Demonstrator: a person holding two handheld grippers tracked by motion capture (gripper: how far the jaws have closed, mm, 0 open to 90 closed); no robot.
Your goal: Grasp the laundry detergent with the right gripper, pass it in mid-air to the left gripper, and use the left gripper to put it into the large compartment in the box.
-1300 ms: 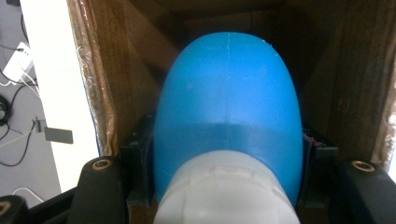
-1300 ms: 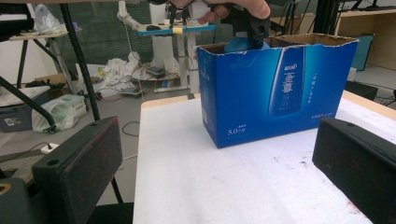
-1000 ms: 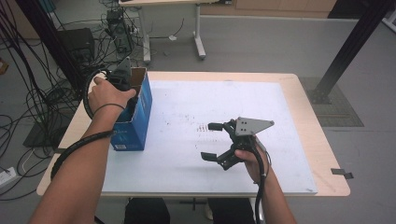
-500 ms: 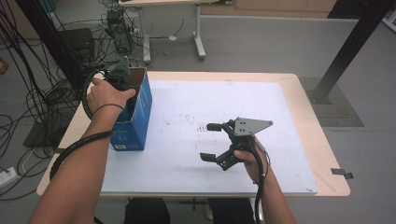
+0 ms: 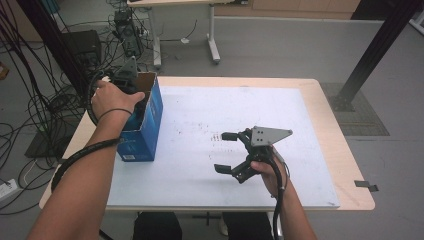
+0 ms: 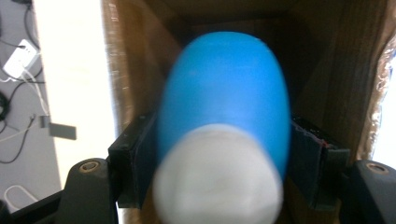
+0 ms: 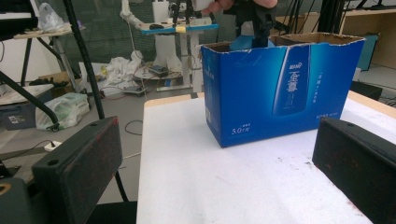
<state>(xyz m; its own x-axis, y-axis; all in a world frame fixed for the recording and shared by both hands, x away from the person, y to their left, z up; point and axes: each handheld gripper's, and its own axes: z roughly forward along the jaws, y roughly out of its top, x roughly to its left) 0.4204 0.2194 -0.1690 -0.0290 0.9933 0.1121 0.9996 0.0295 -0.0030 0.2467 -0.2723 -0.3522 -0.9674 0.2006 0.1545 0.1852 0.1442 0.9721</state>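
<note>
A blue cardboard box (image 5: 145,135) with an open top stands at the table's left edge. My left gripper (image 6: 224,154) reaches down into it. Its jaws have just been opening, and a blurred blue object with a white end (image 6: 224,84) fills the gap between them. Both pads (image 6: 140,163) still lie against its sides. From the right gripper view, the blue object (image 7: 243,43) peeks over the rim of the box (image 7: 280,93). My right gripper (image 5: 221,151) hovers over the white sheet, pointing left toward the box. It is open, with nothing between its jaws.
A white sheet (image 5: 225,110) covers most of the wooden table (image 5: 330,125). Cables and a stand lie on the floor to the left and behind. A black post (image 5: 370,55) rises at the far right.
</note>
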